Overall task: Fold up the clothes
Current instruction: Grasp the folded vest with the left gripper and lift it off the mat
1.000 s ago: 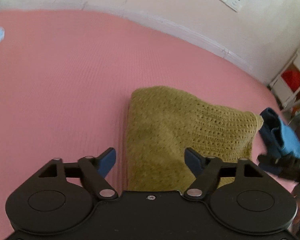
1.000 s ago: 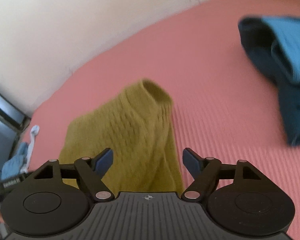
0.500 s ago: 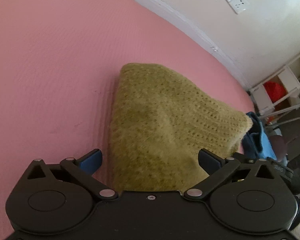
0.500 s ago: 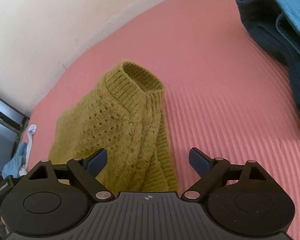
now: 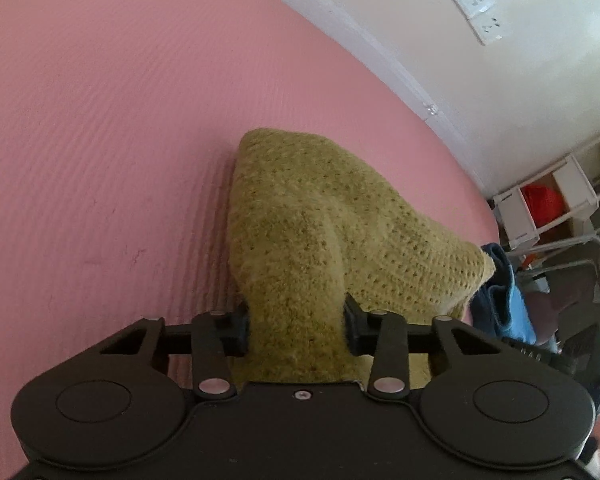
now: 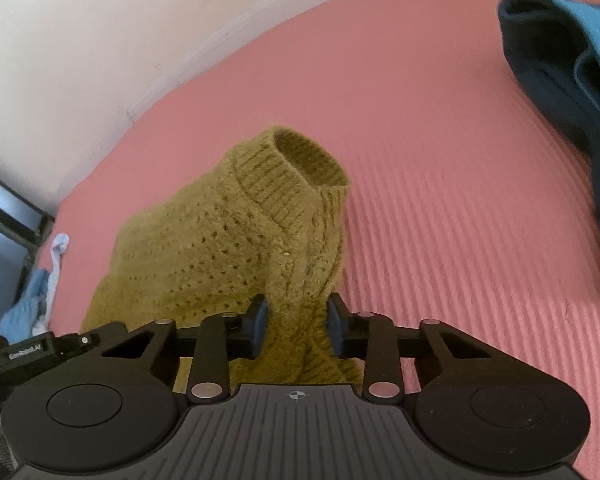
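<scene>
Pink ribbed bed cover (image 5: 100, 120) is backed by a white wall (image 5: 520, 80). Olive knit sweater (image 6: 228, 240) is bunched on the cover, collar up. One fold is clamped between the left gripper (image 5: 296, 326) fingers, another between the right gripper (image 6: 296, 326) fingers. Blue garment (image 6: 572, 80) is seen well apart, far right.

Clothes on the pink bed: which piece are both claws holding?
The mustard knit sweater; the blue garment lies untouched, apart, to its right.
</scene>
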A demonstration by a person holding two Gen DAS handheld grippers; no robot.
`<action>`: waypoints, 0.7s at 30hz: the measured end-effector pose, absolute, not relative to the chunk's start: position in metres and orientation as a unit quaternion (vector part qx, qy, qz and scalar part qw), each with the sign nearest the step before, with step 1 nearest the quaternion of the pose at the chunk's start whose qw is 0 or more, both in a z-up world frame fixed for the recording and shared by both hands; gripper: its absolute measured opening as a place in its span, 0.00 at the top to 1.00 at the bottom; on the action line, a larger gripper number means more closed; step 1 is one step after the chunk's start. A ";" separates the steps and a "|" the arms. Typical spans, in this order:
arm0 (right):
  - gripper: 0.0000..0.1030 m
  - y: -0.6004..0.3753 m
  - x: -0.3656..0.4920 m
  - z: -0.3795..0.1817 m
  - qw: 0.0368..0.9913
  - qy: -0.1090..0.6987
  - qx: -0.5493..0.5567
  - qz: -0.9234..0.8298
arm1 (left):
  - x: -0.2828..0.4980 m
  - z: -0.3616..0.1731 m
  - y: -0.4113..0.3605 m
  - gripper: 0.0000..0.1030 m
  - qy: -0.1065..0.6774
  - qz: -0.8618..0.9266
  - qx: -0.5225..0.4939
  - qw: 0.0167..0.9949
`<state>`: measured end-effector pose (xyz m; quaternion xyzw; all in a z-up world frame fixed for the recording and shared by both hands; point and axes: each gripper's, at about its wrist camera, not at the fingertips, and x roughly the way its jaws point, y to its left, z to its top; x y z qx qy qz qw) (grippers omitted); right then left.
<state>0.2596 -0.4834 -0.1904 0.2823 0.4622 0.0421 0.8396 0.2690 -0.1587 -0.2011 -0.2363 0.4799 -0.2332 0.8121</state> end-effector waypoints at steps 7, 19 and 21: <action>0.81 -0.482 0.256 -0.166 0.851 0.457 0.253 0.047 | 0.259 -0.177 -0.172 0.68 0.453 -0.258 -0.190 0.832; 0.91 -0.508 0.242 -0.155 0.857 0.451 0.244 0.051 | 0.256 -0.162 -0.202 0.67 0.442 -0.265 -0.149 0.844; 0.89 -0.513 0.240 -0.154 0.858 0.450 0.244 0.051 | 0.258 -0.168 -0.195 0.66 0.449 -0.253 -0.151 0.844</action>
